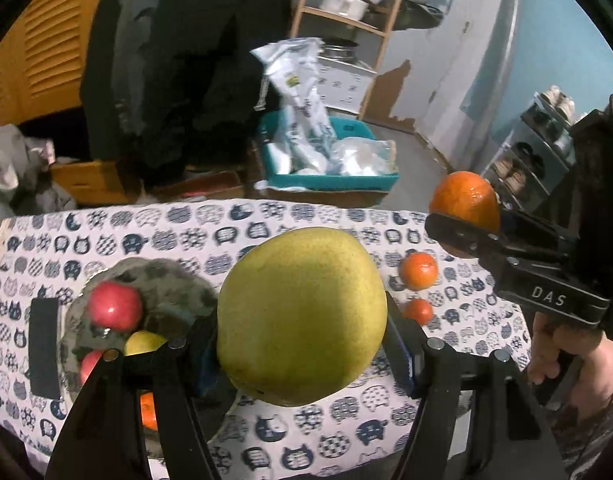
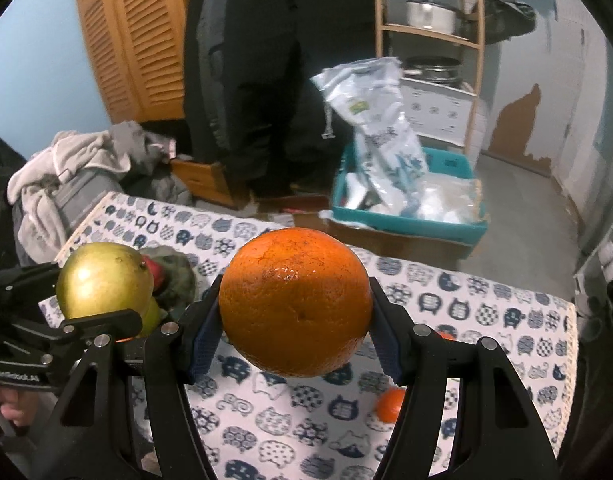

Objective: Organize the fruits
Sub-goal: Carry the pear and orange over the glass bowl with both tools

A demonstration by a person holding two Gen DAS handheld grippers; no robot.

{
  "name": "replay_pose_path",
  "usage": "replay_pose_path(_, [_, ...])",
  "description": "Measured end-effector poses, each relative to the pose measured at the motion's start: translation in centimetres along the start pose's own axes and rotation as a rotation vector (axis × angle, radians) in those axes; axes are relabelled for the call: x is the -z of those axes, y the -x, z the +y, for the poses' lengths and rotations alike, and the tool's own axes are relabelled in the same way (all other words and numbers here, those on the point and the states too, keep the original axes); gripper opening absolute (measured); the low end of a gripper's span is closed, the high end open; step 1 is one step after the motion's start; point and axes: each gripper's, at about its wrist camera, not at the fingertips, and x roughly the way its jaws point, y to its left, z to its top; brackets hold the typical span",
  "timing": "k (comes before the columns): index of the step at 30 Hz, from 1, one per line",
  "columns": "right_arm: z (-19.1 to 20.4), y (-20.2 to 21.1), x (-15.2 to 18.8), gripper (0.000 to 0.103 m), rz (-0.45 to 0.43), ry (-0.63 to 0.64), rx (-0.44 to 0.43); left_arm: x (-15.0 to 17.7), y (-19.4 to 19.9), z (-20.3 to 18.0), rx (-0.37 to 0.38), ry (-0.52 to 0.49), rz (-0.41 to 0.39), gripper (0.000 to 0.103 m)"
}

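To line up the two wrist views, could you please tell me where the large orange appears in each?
Left wrist: the large orange is at the right edge, gripped in the right gripper.
Right wrist: it fills the centre, between that gripper's jaws.
Shared landmark: the teal bin behind the table.

A lived-in home: louvred wooden doors (image 2: 134,36), heaped laundry (image 2: 78,164), shelved pots (image 2: 430,14), shoe rack (image 1: 534,152).

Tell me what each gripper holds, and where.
Left gripper clamps the green pear across its sides; right gripper clamps the large orange across its middle.
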Motion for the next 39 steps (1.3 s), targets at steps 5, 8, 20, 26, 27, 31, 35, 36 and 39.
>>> replay_pose_path(5, [2.1,-1.8,-0.5,0.065,0.024,0.023,-0.032,0.8,0.1,3.0,-0.032,0.039,0.001,0.069])
replay_pose_path(8, [3.5,-3.0,-0.9,0.065,0.039,0.036,-0.052,1.3,0.0,4.8,-0.05,0.065,0.005,0.069])
replay_pose_path(20, [8.6,-8.1,-1.3,0.065,0.116,0.078,-0.122,2.7,-1.1,11.2,-0.113,0.166,0.036,0.069])
replay_pose_path(26, [10.6,-11.2,-0.9,0.065,0.174,0.082,-0.157,3.9,-2.1,12.7,-0.124,0.191,0.077,0.069])
replay_pose_path(27, [10.9,-11.8,-0.8,0.065,0.185,0.082,-0.16,4.1,-2.3,12.9,-0.122,0.196,0.085,0.069])
replay_pose_path(31, [11.6,-13.8,-0.4,0.065,0.226,0.075,-0.179,4.9,-2.9,13.4,-0.127,0.203,0.112,0.069])
replay_pose_path(35, [12.2,-15.6,-0.1,0.065,0.263,0.071,-0.195,5.4,-3.3,13.7,-0.137,0.199,0.128,0.069])
replay_pose_path(36, [12.3,-16.0,0.1,0.065,0.273,0.068,-0.198,5.6,-3.4,13.8,-0.138,0.2,0.133,0.069])
replay_pose_path(39, [12.8,-17.1,0.5,0.065,0.298,0.065,-0.208,5.9,-3.6,14.0,-0.136,0.207,0.144,0.069])
